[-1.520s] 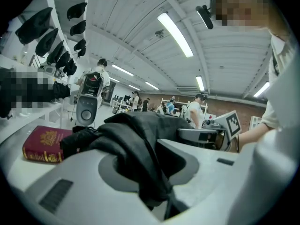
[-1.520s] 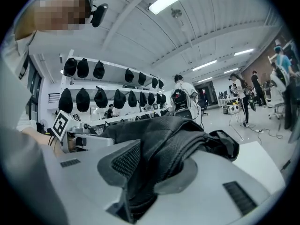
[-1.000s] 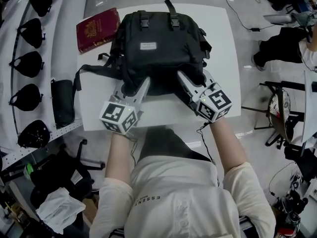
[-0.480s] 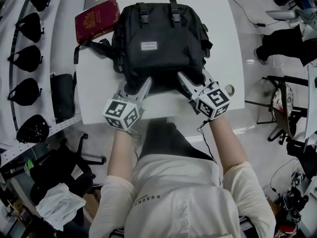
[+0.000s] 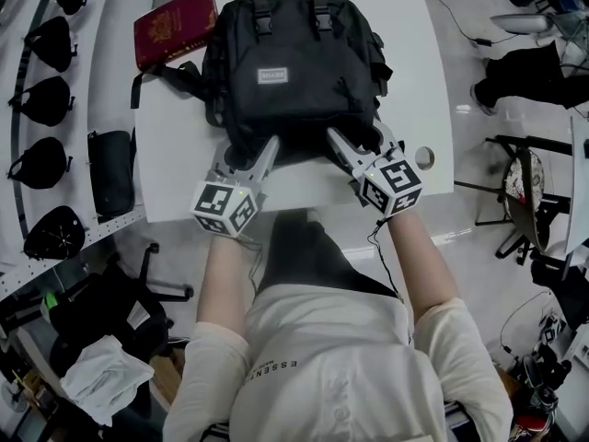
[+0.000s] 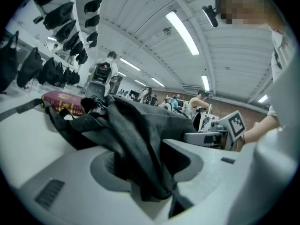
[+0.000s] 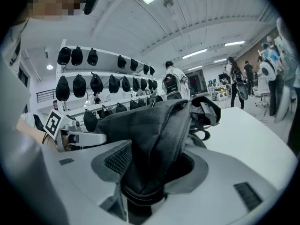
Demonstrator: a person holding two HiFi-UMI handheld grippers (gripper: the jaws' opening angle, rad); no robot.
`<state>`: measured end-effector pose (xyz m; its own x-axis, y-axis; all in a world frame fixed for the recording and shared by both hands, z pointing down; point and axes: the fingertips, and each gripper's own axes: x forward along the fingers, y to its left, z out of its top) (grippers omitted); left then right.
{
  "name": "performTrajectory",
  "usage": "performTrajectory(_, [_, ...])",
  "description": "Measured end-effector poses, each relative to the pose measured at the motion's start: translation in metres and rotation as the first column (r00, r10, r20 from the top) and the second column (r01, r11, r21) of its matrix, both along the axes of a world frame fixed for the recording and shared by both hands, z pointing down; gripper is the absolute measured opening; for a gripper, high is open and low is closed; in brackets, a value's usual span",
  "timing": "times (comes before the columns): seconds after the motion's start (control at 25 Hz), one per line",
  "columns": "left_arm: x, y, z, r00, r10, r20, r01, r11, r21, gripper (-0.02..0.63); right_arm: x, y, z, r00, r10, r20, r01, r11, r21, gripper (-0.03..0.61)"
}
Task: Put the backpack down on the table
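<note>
A red booklet (image 5: pixel 175 28) lies near black caps (image 5: pixel 41 159) lining a white shelf (image 5: pixel 101 81); a black pouch (image 5: pixel 110 173) rests alongside

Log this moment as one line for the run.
backpack: flat on white table | left hand-held gripper: jaws have just been opening, backpack fabric between | right hand-held gripper: same | status: releasing

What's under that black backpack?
Only the white table shows around the black fabric backpack. Anything beneath its body is covered. The dark red booklet lies beside it.

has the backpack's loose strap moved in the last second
Yes: the strap has shifted along the table's left edge, away from the near corner, toward the passport.
</note>
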<state>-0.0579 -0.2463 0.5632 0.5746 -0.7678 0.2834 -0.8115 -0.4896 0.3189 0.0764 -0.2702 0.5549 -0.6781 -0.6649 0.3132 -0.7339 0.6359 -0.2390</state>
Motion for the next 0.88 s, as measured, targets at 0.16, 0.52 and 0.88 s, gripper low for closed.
performTrajectory(0.16, [-0.01,0.004,-0.001,0.996,-0.088,-0.011,0.088,0.996,-0.014,0.261,0.012,0.002,-0.001,0.998,0.041,-0.054,-0.04,0.999,0.02,0.239])
performTrajectory(0.52, [-0.034,0.035,-0.017,0.986,-0.161,0.04,0.161,0.987,-0.012,0.261,0.038,0.015,-0.03,0.991,0.12,-0.052,-0.115,0.989,0.091,0.244])
performTrajectory(0.88, [-0.023,0.072,-0.08,0.984,-0.12,0.132,0.099,0.983,0.151,0.257,0.025,0.053,-0.081,0.997,0.059,-0.039,-0.051,0.981,0.187,0.242])
